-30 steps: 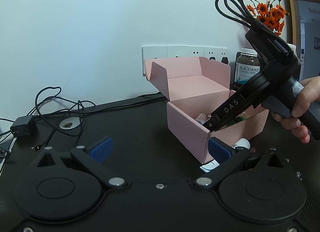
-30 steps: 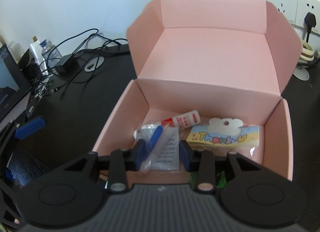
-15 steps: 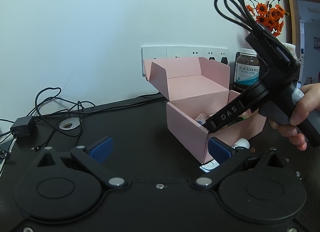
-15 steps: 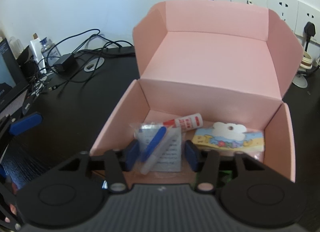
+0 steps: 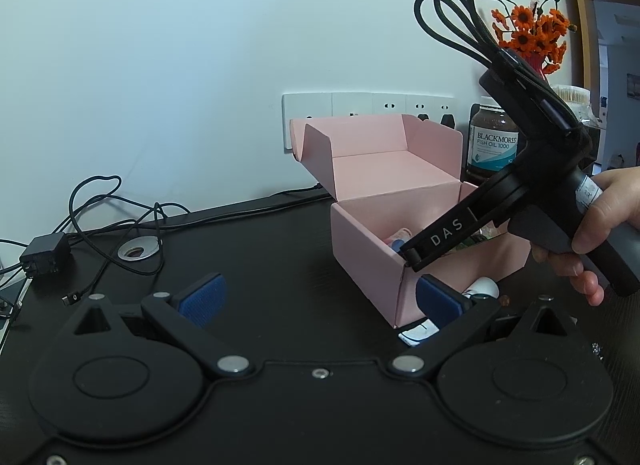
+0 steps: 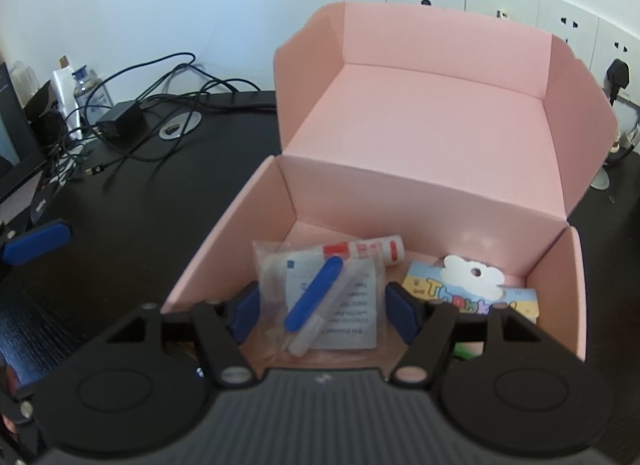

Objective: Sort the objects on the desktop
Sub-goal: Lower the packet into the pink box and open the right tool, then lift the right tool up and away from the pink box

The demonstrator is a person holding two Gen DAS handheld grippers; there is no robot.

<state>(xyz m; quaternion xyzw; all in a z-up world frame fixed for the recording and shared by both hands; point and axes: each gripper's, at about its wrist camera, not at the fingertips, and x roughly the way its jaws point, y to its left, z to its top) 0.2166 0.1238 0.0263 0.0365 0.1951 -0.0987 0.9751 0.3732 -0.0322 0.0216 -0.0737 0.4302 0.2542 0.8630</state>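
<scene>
Right, my right gripper (image 6: pixel 322 311) hangs over the pink box (image 6: pixel 400 201), fingers spread around the bagged pen (image 6: pixel 316 301) — pads clear of it. My left gripper (image 5: pixel 320 297) sits low over the bench (image 5: pixel 260 257), fingers wide apart, holding nothing.

We see a plain pale pink box (image 6: pixel 420 137), the same pink inside and out, on a black worktop (image 6: pixel 140 201) with a faint wood grain. In the box lie a clear packet (image 6: pixel 320 297) holding a blue-and-white pen and a white leaflet with dark print, a white tube (image 6: pixel 366 251) with red bands, and a yellow and blue card (image 6: pixel 472 299) with multicoloured letters under a white cloud-shaped tag. The left gripper (image 5: pixel 320 299) and the right gripper (image 6: pixel 322 311) are black with blue pads on the fingers (image 5: pixel 204 297). Farther back we see orange flowers (image 5: pixel 532 31), a brown bottle (image 5: pixel 494 141) with a white and teal label, white wall sockets (image 6: pixel 500 5) and black cables (image 5: pixel 108 217).
</scene>
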